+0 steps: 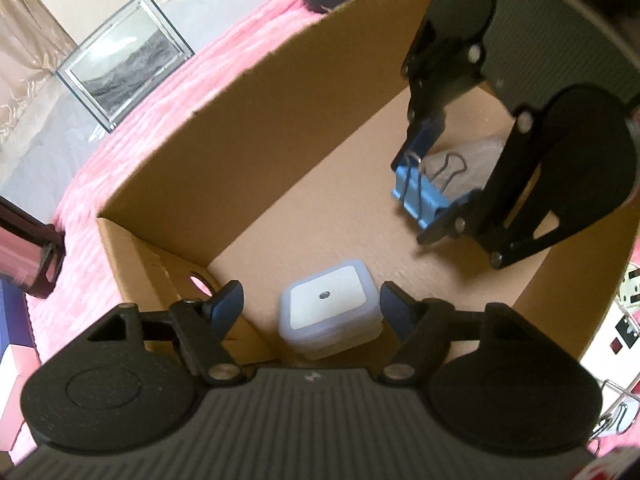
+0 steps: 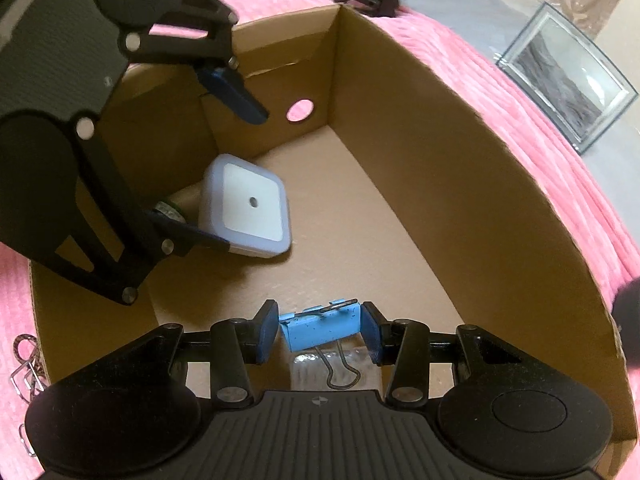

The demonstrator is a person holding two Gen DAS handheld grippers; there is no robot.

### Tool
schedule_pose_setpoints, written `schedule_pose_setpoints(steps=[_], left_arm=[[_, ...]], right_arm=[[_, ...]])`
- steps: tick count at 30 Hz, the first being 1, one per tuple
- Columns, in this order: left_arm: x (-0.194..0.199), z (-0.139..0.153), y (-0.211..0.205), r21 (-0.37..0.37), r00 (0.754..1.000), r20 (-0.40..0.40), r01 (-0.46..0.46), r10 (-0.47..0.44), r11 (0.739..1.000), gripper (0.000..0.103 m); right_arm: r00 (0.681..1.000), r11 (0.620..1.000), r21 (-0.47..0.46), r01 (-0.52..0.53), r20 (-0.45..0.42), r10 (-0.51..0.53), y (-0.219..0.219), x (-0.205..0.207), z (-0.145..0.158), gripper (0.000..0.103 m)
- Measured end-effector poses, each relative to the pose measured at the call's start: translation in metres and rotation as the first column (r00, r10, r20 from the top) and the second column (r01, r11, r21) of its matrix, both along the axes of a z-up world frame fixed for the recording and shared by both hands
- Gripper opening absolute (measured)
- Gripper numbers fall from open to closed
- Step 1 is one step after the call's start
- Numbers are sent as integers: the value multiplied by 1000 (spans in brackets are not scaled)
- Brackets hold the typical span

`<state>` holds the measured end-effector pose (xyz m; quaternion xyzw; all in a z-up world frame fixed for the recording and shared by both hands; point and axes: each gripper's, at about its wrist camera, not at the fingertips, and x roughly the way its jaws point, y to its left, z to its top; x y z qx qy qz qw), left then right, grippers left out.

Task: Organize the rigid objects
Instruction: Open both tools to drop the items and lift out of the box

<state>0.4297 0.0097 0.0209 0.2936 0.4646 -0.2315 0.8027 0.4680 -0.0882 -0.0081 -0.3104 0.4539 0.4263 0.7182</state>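
Binder clip clamped in right gripper, mid-floor of cardboard box.

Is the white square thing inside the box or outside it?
Inside. The white square thing rests on the floor of the cardboard box, box walls around it, between the left gripper's open fingers.

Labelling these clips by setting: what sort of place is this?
Probably a home, likely a bedroom: the cardboard box sits on a fluffy pink blanket, like bedding. A glass picture frame lies beside it, with what look like curtains behind.
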Motion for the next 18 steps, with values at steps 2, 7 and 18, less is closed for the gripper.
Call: schedule_pose_setpoints(steps=[2,7,18], left_arm=[[-2,3,1,4,1000,9,10,-10,1000,72],[-5,3,1,8,999,21,27,-28,1000,72],[-9,5,1,2,999,33,35,-35,999,73]], right_arm=[[1000,1000,-1,-19,-12,19,4,0,-2,41],[999,999,-26,-39,-10,38,11,-4,-8,41],[999,998,-55,-44,3,44,18,-3,-16,41]])
